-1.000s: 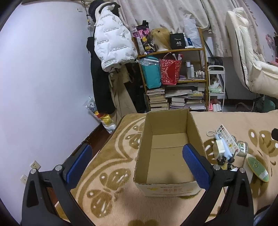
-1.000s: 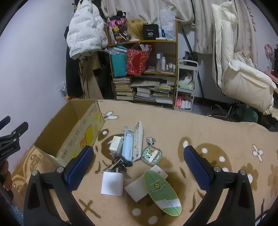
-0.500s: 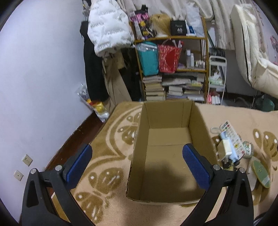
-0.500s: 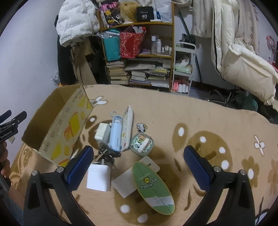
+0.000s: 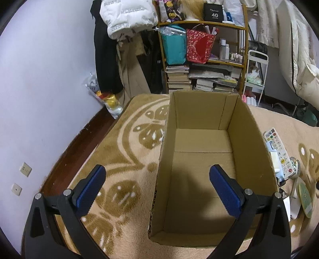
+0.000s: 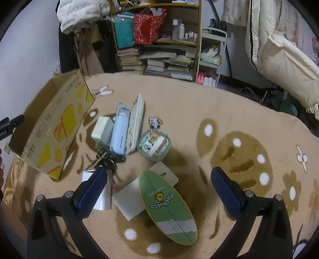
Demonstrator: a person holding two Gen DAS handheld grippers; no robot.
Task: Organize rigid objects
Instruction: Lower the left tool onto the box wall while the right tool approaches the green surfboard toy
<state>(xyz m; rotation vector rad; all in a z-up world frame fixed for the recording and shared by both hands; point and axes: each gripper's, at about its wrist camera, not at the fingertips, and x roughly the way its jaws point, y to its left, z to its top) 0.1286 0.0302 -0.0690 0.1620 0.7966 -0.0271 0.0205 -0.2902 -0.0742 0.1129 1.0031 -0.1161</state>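
1. Left gripper (image 5: pixel 157 187) was wide open and held nothing. Its right pad (image 5: pixel 224 187) hung over the inside of the box (image 5: pixel 199 179); the left pad (image 5: pixel 90 189) hung over the rug (image 5: pixel 123 151) outside the box's left wall.
2. Right gripper (image 6: pixel 157 189) was also wide open, empty, touching nothing that I could tell. It hovered over the pile of small items on the rug (image 6: pixel 239 123).
3. Between its pads: green board (image 6: pixel 166 203), lying over a white card (image 6: pixel 129 203) and a tan tag (image 6: pixel 166 175).
4. Left pad (image 6: pixel 90 191) hid part of a white block (image 6: pixel 104 197). Keys (image 6: pixel 105 159) lay just beyond it.
5. Farther out: white charger (image 6: pixel 102 128), blue case (image 6: pixel 119 134) and remote (image 6: pixel 135 123) side by side, touching; round sticker-covered case (image 6: pixel 154 145) just right of them.
6. Box (image 6: pixel 53 127) stood left of the pile, open and empty.
7. Versus 0.5 s ago: left gripper had moved closer and higher over the box, so the box filled more of the view; right gripper had dropped closer to the pile, the board now centred between the pads.
8. Writing: board read "pochacco" and "HAPPY DAY"; black box on the shelf (image 5: pixel 214 15) read "40". Print on the box's side was too small to read.
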